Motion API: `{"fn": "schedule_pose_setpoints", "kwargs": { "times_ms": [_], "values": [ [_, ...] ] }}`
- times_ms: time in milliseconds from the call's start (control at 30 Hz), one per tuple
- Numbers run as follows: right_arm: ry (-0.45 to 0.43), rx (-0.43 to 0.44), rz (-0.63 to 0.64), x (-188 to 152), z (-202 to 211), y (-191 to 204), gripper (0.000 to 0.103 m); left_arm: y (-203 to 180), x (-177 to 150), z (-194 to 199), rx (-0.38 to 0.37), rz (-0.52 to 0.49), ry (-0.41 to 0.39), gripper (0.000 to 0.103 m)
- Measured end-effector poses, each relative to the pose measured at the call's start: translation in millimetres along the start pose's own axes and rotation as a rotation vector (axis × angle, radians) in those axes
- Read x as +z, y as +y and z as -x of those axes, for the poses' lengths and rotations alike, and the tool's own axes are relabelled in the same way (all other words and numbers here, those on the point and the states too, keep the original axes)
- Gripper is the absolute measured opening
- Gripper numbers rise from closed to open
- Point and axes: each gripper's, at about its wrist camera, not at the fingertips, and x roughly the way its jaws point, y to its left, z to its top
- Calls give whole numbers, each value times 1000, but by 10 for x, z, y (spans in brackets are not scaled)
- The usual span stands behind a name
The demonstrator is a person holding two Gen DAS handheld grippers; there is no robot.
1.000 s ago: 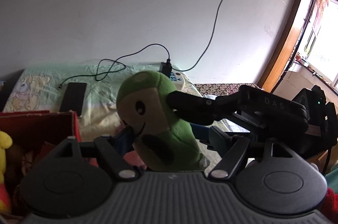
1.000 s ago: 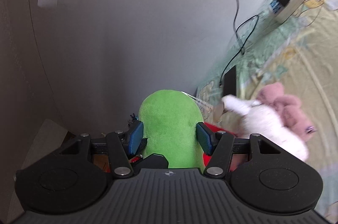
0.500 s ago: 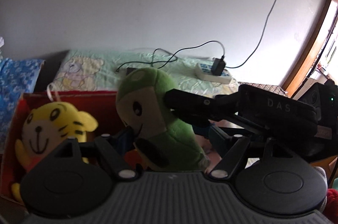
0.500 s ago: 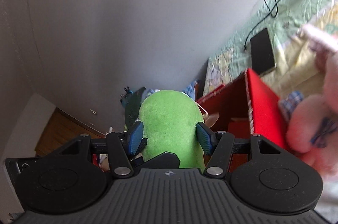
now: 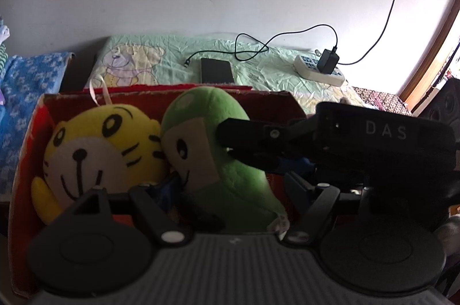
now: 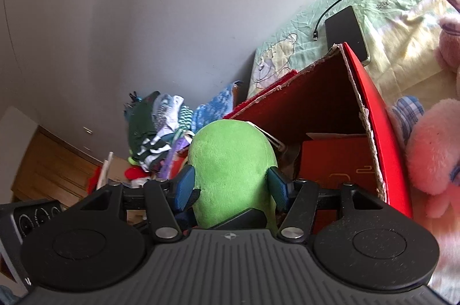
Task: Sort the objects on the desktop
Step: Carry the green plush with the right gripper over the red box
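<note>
We hold the green toy with the right gripper — its two blue pads press on both sides of the plush body, so this gripper is pinching the toy. In the left wrist view the same toy is seen from the front, with its beige face and one black eye, and the black body of the right gripper comes in from the right side and meets the toy at its back.

The toy is over the open red box, at the middle of it, and its face touches the yellow tiger, which lies in the left part of the box. We cannot tell if the green toy already rests on the bottom of the box.

The left gripper is in front of the lower part of the toy. Its finger tips are hidden by the plush and by the other gripper, so we cannot tell if it is spread or closed.

Behind the box, on the green sheet, a phone lies flat — a black cable runs from near it to a power strip at the right edge. In the right wrist view a pink plush lies just beside the right wall of the box.
</note>
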Motion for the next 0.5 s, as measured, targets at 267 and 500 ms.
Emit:
{"fn": "schedule_pose_setpoints", "kwargs": {
  "times_ms": [267,500],
  "values": [
    [58,20,-49,-9,-165,-67,61,186,-34,73,28,2,1,67],
    [138,11,-97,-64,-313,-99,63,276,-57,107,57,-12,28,65]
  ]
}}
